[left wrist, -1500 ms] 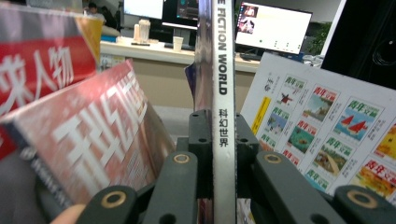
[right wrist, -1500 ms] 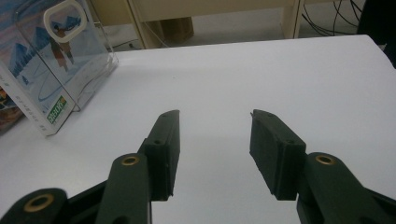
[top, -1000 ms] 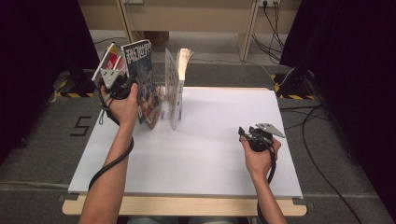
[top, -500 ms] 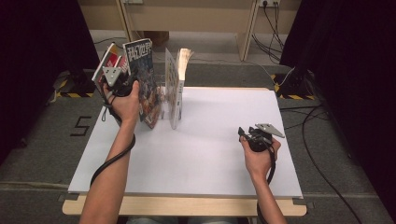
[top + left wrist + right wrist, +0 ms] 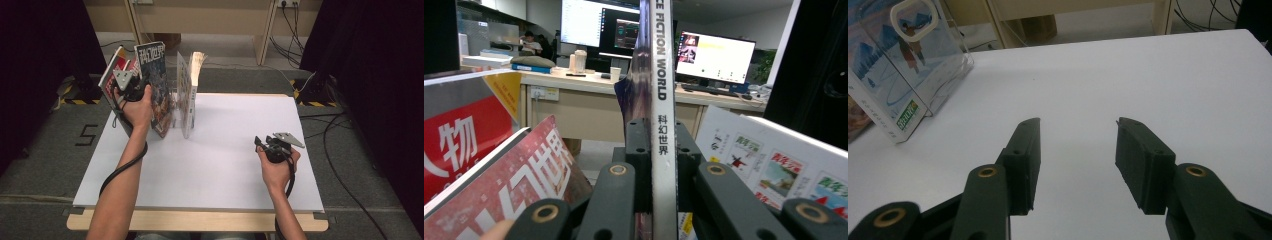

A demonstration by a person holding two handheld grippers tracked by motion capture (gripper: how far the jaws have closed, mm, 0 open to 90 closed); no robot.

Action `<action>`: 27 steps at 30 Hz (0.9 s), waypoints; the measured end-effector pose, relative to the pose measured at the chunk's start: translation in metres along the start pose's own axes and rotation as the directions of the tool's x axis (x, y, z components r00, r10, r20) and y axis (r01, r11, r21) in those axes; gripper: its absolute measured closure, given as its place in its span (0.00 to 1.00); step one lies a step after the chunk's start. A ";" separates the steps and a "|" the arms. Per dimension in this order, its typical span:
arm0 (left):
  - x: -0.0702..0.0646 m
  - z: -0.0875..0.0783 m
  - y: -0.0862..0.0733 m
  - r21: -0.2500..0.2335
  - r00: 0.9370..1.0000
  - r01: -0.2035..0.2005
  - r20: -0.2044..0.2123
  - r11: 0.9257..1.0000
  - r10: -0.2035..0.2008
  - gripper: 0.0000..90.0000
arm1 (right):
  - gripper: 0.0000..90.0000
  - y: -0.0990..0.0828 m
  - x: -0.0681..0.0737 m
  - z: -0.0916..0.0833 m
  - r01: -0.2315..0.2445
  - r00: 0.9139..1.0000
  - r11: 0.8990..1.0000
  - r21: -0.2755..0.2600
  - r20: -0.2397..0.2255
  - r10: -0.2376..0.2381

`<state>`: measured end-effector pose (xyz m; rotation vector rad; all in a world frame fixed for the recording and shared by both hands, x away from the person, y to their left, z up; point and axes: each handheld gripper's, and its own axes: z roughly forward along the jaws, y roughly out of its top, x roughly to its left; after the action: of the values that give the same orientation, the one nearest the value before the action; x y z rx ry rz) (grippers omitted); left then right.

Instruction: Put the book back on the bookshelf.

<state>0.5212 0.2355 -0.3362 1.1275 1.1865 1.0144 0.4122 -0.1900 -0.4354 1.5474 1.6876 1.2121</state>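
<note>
Left tongs pinch the spine of a Science Fiction World magazine, held upright at the desk's far-left corner among other standing magazines. Right tongs spread, nothing between, over bare desk.

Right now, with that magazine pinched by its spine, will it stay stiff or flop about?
Probably fairly stiff: the left gripper clamps the magazine on its flat, square spine, and it stands upright. The thin cover bows slightly, so loose pages may fan. It looks light, held up by one hand.
</note>
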 end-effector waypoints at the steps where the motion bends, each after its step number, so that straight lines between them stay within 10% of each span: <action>1: 0.002 0.001 -0.002 0.002 1.000 0.001 -0.002 1.000 -0.001 0.91 | 0.59 0.000 0.000 0.000 0.001 1.000 1.000 0.000 0.001 -0.001; 27: 0.028 -0.029 -0.038 0.065 0.999 -0.045 0.017 0.997 0.044 0.88 | 0.59 -0.004 0.008 0.003 0.021 1.000 1.000 0.021 -0.010 -0.020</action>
<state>0.4961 0.2597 -0.3785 1.2153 1.1945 1.0052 0.4117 -0.1816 -0.4390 1.5350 1.7234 1.1976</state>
